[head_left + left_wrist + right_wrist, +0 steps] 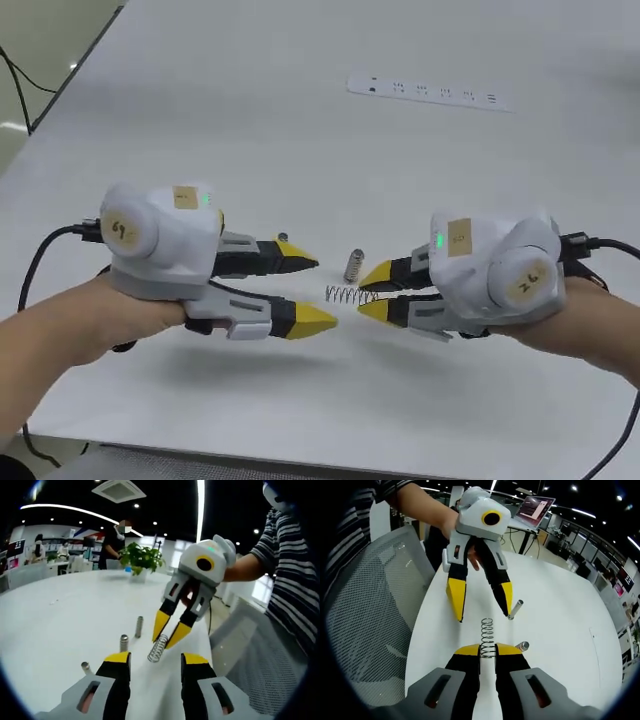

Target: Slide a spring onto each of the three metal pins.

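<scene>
opposed gripper views, probably same spring

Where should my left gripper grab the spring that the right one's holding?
Likely its free end: the spring sticks out from the right gripper, which pinches the other end, with bare coils pointing at the open left gripper. Come in from that side.
</scene>
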Demonstrator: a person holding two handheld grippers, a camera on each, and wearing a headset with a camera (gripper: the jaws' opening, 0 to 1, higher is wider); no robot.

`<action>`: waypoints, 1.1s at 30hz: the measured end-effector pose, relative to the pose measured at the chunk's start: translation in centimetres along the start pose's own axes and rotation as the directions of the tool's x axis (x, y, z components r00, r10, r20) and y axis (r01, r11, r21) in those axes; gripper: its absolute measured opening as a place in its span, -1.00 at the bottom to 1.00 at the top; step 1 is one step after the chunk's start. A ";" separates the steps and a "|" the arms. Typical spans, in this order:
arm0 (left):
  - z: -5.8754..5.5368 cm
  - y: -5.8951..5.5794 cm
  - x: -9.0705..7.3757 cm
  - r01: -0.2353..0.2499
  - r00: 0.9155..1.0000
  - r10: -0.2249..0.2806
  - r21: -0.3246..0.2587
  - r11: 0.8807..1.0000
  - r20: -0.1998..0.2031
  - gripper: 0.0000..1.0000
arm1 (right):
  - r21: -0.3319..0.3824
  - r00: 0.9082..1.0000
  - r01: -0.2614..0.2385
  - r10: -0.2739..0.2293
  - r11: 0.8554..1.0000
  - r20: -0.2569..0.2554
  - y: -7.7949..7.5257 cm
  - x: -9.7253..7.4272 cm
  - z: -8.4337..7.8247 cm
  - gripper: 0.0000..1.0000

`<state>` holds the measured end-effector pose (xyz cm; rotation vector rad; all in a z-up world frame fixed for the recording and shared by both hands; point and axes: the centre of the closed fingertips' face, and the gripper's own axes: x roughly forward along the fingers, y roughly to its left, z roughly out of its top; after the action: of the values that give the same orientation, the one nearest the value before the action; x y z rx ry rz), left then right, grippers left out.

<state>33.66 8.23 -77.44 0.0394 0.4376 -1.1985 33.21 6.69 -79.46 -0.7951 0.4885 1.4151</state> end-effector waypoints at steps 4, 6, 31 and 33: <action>0.2 -0.3 0.5 0.014 1.000 -0.014 0.011 1.000 0.004 -0.47 | 0.001 1.000 0.001 -0.001 1.000 0.010 0.0 0.0 0.2 -0.86; 0.1 -0.3 0.8 0.014 1.000 -0.014 0.018 1.000 0.000 -0.53 | -0.001 1.000 -0.001 0.001 1.000 0.015 0.0 0.0 0.4 -0.86; -0.1 -0.8 1.3 0.049 0.999 -0.047 0.084 0.995 -0.021 -0.95 | -0.011 0.999 -0.020 0.020 1.000 0.028 0.2 -0.4 0.7 -0.86; -0.1 -0.7 1.3 0.051 0.999 -0.049 0.088 0.995 -0.022 -0.95 | -0.008 0.999 -0.019 0.019 1.000 0.029 0.2 -0.5 0.7 -0.86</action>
<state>33.34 6.84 -77.79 0.1173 0.4046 -1.2676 32.83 6.87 -78.74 -0.7765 0.4699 1.4452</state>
